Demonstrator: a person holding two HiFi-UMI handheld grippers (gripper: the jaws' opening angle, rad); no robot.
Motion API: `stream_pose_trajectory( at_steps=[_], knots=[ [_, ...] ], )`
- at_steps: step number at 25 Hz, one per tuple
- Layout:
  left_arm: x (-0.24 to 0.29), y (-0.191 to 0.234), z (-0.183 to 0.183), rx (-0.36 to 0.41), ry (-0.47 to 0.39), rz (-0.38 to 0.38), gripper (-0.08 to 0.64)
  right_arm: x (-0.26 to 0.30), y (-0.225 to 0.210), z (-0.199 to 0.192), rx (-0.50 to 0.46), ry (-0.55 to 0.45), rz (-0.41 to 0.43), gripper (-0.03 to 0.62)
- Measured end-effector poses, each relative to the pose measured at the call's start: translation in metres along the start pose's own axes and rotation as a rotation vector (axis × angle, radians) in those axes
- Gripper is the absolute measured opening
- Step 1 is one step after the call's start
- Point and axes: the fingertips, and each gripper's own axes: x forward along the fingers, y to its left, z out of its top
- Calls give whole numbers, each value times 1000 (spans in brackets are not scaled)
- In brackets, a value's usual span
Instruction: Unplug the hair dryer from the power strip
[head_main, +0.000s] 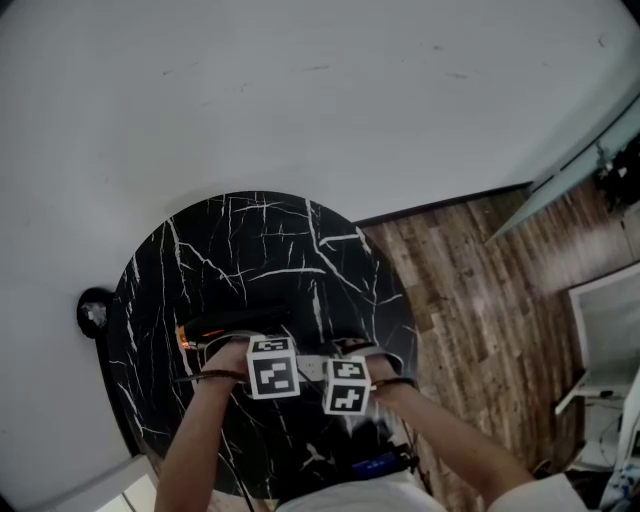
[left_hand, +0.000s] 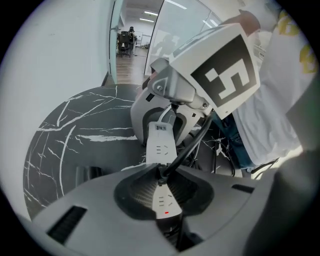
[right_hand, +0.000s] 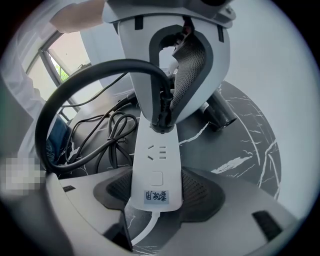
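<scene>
A white power strip (right_hand: 156, 165) lies on the round black marble table (head_main: 250, 250). My right gripper (right_hand: 156, 192) is shut on the strip's labelled end, a pad against each long side. A black plug (left_hand: 162, 176) stands in a socket further along, and my left gripper (left_hand: 163, 189) is shut on it from above, pads on both sides. The plug's thick black cable (right_hand: 85, 82) arcs up and away toward the person. The black hair dryer (head_main: 225, 325) lies on the table just beyond the left gripper, showing an orange end. A red light (left_hand: 166, 212) shows on the strip.
Loose black cord (right_hand: 107, 135) is coiled on the table beside the strip. A dark round object (head_main: 93, 312) sits off the table's left edge against the white wall. Wood floor (head_main: 470, 300) lies to the right. The person's body is close behind both grippers.
</scene>
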Motion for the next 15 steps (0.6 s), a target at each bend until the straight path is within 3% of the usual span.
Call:
stream_pose_trajectory(
  at_steps=[6, 12, 15],
  knots=[
    [4, -5, -1, 55, 50, 102, 54, 3, 1, 0, -5, 26, -1, 267],
    [-7, 5, 2, 26, -10, -1, 55, 3, 1, 0, 2, 61, -2, 267],
    [-5, -3, 0, 30, -1, 47, 54, 3, 0, 1, -8, 79, -5, 267]
  ],
)
